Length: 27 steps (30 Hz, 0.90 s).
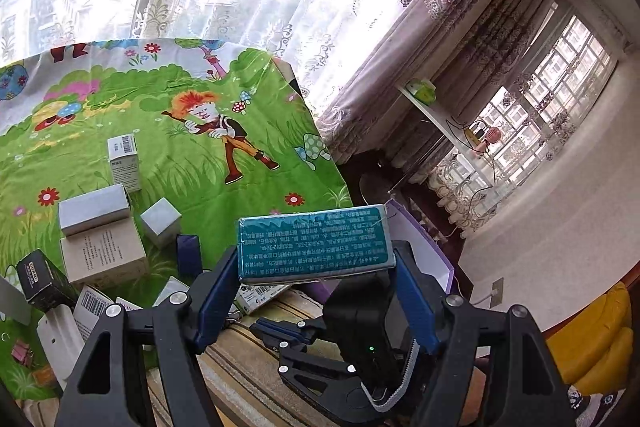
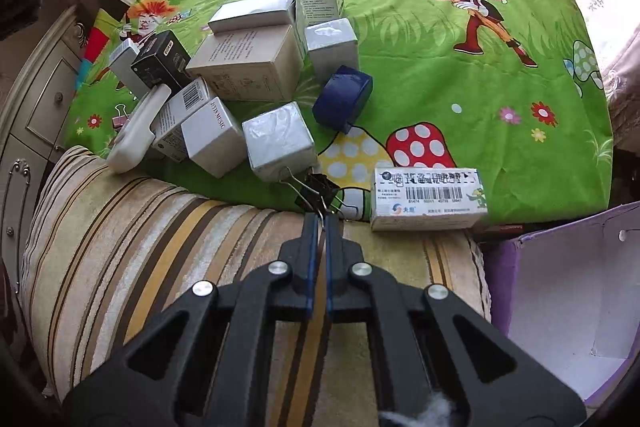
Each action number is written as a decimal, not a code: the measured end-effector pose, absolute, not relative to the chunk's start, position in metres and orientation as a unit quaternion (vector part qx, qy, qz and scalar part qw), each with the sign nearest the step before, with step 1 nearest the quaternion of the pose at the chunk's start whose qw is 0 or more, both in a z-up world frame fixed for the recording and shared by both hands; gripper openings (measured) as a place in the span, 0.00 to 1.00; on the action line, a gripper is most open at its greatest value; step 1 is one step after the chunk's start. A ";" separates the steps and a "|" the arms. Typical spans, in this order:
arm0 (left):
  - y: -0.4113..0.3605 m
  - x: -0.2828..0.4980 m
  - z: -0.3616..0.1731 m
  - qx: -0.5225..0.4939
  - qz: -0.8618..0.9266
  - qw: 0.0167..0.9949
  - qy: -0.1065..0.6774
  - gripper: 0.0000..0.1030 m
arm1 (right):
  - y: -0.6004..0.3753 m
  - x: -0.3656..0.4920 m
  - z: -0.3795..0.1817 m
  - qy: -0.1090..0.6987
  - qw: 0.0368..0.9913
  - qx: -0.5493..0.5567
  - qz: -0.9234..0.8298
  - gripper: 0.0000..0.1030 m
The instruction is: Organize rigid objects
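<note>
My left gripper [image 1: 316, 267] is shut on a teal box [image 1: 314, 247] printed with white text and holds it in the air, flat between the blue pads. In the right wrist view, my right gripper [image 2: 319, 221] is shut on the wire handle of a black binder clip [image 2: 316, 191]. The clip lies at the near edge of the green cartoon cloth [image 2: 460, 87]. A white medicine box [image 2: 426, 197] with a barcode lies just right of the clip. Behind it several boxes are piled, among them a navy box [image 2: 344, 97] and a silver cube [image 2: 280, 139].
A purple carton [image 2: 568, 287] with a white inside stands open at the right, below the cloth's edge. A striped cushion [image 2: 160, 247] lies under my right gripper. A white plastic piece [image 2: 138, 131] and a pink clip [image 2: 120, 119] lie at the pile's left. Curtains [image 1: 460, 27] hang behind.
</note>
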<state>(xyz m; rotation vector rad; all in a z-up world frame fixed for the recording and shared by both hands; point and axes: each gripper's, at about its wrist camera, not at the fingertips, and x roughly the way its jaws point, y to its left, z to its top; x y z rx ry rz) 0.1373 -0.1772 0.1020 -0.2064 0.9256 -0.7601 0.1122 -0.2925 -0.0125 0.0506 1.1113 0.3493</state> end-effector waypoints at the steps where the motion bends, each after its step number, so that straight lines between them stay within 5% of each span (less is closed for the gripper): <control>1: -0.182 0.138 0.100 -0.096 -0.358 0.818 0.439 0.72 | -0.304 0.106 -0.010 0.520 0.838 0.041 0.160 0.04; 13: -0.292 0.118 0.050 -0.028 -0.410 0.762 0.501 0.72 | -0.457 0.026 -0.025 0.497 0.849 0.178 0.031 0.06; 15: -0.309 0.112 0.040 -0.020 -0.423 0.747 0.512 0.78 | -0.475 0.014 -0.031 0.497 0.847 0.190 0.007 0.08; 18: -0.327 0.107 0.026 -0.001 -0.424 0.732 0.533 0.85 | -0.499 0.000 -0.043 0.499 0.840 0.209 -0.032 0.29; 20: -0.330 0.103 0.020 0.008 -0.420 0.731 0.538 0.85 | -0.508 -0.007 -0.046 0.493 0.842 0.215 -0.048 0.57; 27: -0.300 0.109 0.023 -0.022 -0.409 0.747 0.523 0.85 | -0.502 -0.005 -0.036 0.472 0.856 0.208 -0.035 0.68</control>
